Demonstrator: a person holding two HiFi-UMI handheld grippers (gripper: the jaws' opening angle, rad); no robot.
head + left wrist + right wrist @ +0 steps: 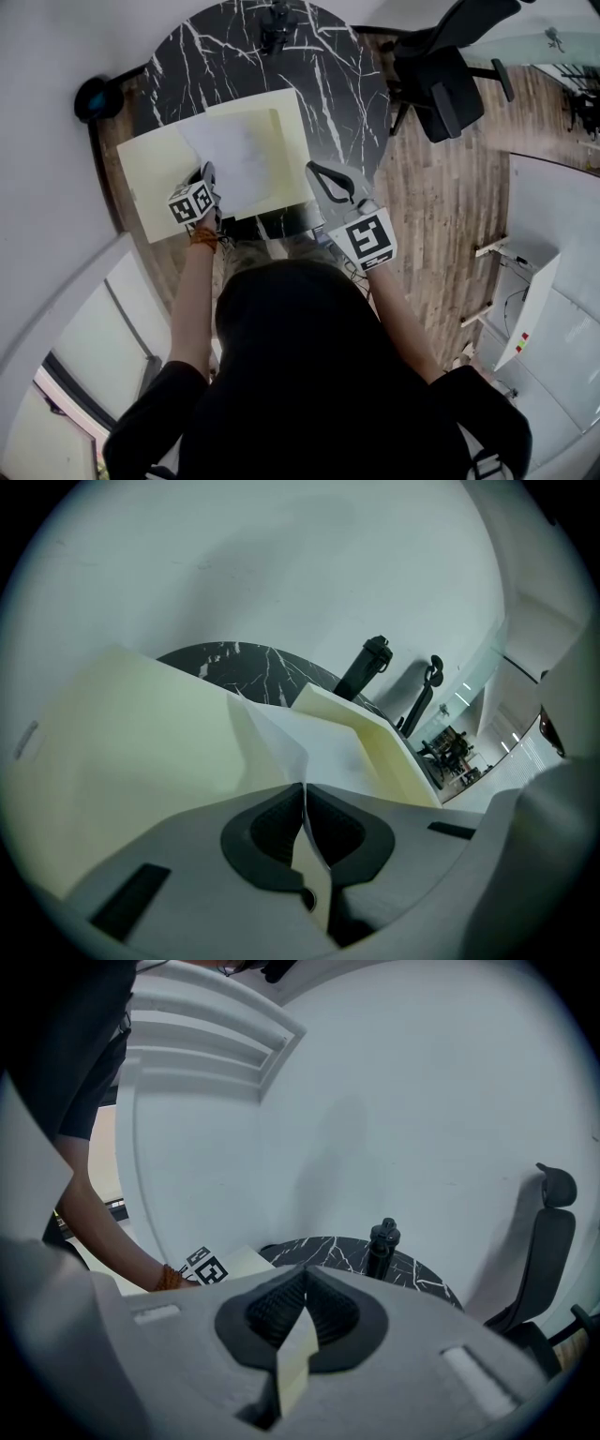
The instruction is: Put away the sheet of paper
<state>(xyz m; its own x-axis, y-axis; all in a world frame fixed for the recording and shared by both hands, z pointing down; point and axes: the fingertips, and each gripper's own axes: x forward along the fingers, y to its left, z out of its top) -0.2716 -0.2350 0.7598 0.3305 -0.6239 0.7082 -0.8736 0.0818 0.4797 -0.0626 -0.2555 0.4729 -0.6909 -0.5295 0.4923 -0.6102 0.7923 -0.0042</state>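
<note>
A white sheet of paper (234, 155) lies inside an open pale yellow folder (155, 178) on the round black marble table (333, 84). My left gripper (207, 175) is shut on the sheet's near left edge; in the left gripper view the paper (323, 752) runs straight into the closed jaws (305, 791), with the folder's left cover (122, 742) beside it. My right gripper (323, 176) is shut on the near right corner of the folder's right cover, and a pale yellow strip (295, 1354) shows between its jaws (303, 1274).
A black bottle (275, 28) stands at the table's far edge. A black office chair (441, 80) stands on the wooden floor to the right. White walls curve round on the left. The person's body fills the near side of the head view.
</note>
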